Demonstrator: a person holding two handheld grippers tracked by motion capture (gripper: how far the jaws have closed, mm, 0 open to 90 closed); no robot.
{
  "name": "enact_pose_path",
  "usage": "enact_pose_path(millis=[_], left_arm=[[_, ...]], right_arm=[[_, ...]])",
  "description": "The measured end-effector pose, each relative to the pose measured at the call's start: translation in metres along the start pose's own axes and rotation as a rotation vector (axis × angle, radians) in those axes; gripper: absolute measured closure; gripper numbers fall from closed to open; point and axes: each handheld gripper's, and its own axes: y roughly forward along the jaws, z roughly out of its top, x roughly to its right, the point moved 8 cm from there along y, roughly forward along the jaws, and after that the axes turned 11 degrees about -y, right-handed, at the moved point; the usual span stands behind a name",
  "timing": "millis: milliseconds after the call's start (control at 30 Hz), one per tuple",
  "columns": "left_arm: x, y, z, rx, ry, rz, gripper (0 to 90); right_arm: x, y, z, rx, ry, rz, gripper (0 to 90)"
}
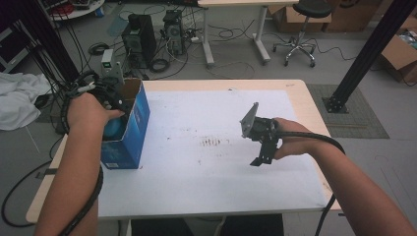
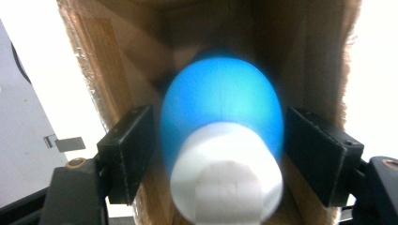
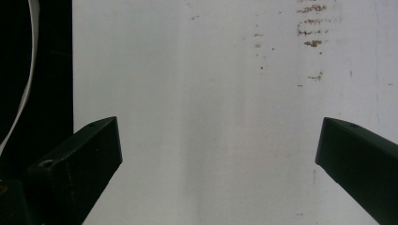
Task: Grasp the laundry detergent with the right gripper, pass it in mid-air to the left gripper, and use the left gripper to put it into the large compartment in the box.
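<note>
A blue cardboard box point(image 1: 136, 132) stands open-topped at the table's left edge. My left gripper point(image 1: 112, 109) reaches down into its mouth, under the person's left hand. In the left gripper view a blue rounded object point(image 2: 220, 103) with a white cap point(image 2: 225, 173) hangs blurred between the jaws inside the brown box walls point(image 2: 117, 61). A thin gap shows on each side of it, so my left gripper point(image 2: 218, 136) is open. My right gripper point(image 1: 260, 158) hovers over the white sheet point(image 1: 206, 177) at the right. It points down, open point(image 3: 218, 145), with nothing between its jaws.
Faint brown marks point(image 1: 212, 142) stain the sheet's middle. Beyond the table lie computer towers point(image 1: 140, 39), loose cables, a desk leg point(image 1: 207, 39) and a stool point(image 1: 301, 34). A black post point(image 1: 366, 54) stands at the far right, and white cloth point(image 1: 17, 98) at the left.
</note>
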Motion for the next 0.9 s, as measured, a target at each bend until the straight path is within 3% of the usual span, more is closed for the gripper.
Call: enact_pose_path(millis=[300,467,900], left_arm=[[-0.001,-0.019,-0.003,0.022,-0.007,0.012,21.6],[0.0,-0.03,-0.004,0.035,0.009,0.036,19.1],[0.008,-0.051,-0.009,0.046,0.067,0.05,10.5]], right_arm=[[-0.001,-0.001,0.0,0.0,0.0,-0.006,0.4],[-0.001,-0.002,0.001,-0.001,-0.002,-0.008,0.5],[-0.001,-0.005,0.001,0.006,0.005,-0.018,0.4]])
